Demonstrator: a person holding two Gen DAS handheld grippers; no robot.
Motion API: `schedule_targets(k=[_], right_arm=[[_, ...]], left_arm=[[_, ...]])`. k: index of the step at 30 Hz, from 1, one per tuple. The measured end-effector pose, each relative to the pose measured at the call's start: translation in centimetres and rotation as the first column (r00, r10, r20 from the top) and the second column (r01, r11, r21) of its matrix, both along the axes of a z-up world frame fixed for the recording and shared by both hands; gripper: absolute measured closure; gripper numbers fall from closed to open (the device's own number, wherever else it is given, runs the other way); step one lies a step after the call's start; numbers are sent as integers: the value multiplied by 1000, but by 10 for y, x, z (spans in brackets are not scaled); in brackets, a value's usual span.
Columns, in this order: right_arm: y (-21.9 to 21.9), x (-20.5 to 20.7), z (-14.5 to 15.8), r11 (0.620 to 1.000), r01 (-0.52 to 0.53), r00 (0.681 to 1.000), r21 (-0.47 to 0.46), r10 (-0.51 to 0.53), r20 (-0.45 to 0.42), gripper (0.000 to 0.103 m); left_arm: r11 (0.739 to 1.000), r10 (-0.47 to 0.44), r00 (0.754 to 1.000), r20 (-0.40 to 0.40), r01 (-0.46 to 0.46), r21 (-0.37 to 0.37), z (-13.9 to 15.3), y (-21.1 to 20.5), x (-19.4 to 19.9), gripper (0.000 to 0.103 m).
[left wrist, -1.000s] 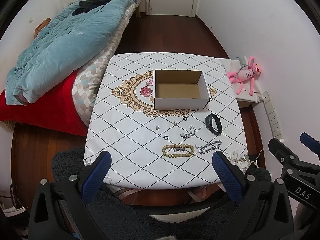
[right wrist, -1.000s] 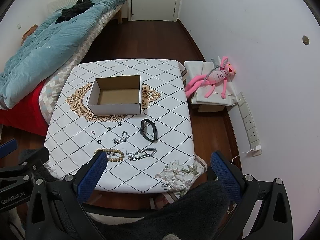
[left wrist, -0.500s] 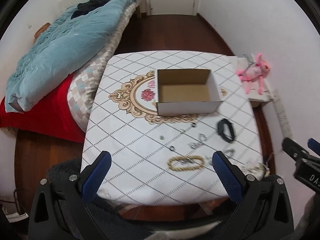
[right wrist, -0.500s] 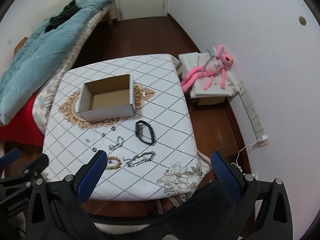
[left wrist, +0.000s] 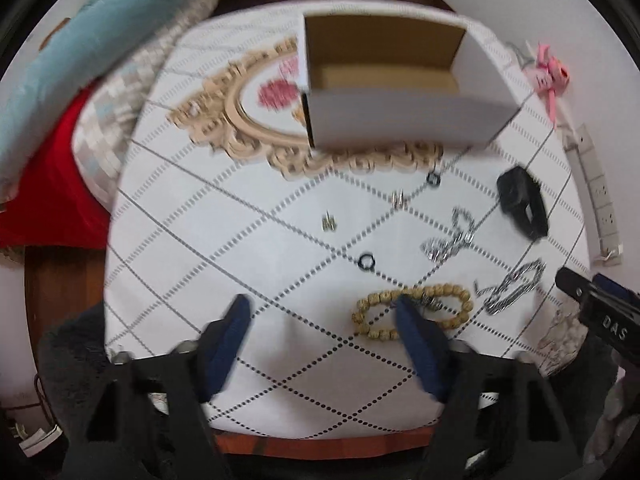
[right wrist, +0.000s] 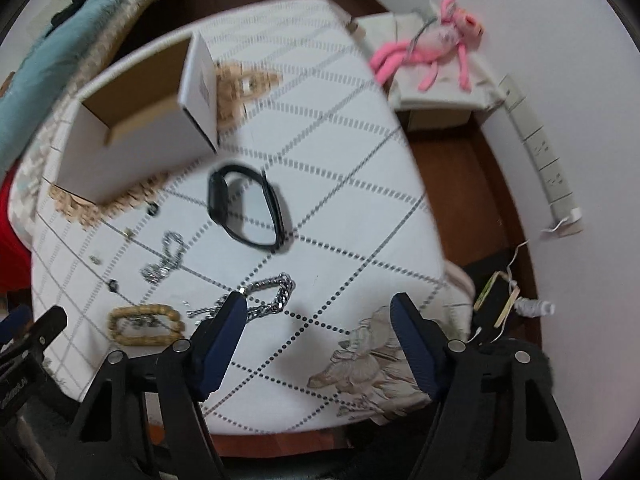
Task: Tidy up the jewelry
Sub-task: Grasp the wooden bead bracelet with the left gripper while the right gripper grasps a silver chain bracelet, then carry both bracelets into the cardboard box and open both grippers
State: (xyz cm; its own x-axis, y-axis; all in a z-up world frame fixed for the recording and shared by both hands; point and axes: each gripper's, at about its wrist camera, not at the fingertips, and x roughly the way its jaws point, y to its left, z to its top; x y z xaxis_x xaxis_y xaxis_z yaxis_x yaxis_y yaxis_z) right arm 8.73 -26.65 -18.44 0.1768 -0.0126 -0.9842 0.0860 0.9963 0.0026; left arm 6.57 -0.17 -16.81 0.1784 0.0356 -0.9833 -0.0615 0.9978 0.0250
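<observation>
An open white cardboard box [left wrist: 400, 120] stands empty on the patterned table [left wrist: 200, 240]; it also shows in the right wrist view [right wrist: 132, 152]. In front of it lie a wooden bead bracelet [left wrist: 452, 308], two silver chains [left wrist: 448, 244] [left wrist: 516, 284], a black wristband [left wrist: 520, 204], two small black rings [left wrist: 366, 261] and small earrings [left wrist: 329, 222]. My left gripper [left wrist: 324, 316] is open and empty, its right finger over the bead bracelet. My right gripper [right wrist: 320, 312] is open and empty, its left finger over a silver chain [right wrist: 276, 292], near the black wristband [right wrist: 244, 208].
A bed with a blue quilt [left wrist: 100, 32] and red cover [left wrist: 48, 184] lies left of the table. A pink plush toy [right wrist: 432, 44] lies on a low white stand at the right wall. Cables and a wall power strip [right wrist: 552, 172] sit on the floor right.
Both grippers have moved forward and down over the table, so the jewelry and box loom larger. Both sets of fingers have narrowed but stay open. Nothing has been picked up.
</observation>
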Motion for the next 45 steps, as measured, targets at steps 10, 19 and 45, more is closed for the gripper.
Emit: schedule_targets(k=[10, 19, 45], right_arm=[[12, 2, -40, 1000, -26, 999, 2, 26, -21, 36], [29, -4, -32, 997, -72, 996, 16, 71, 45, 94], [20, -9, 63, 947, -143, 973, 287, 82, 216, 95]], left_arm=[[1000, 7, 996, -86, -9, -26, -32, -6, -6, 47], [998, -8, 997, -75, 3, -65, -42, -14, -11, 64], [976, -59, 985, 161, 90, -196, 68, -16, 0, 97]])
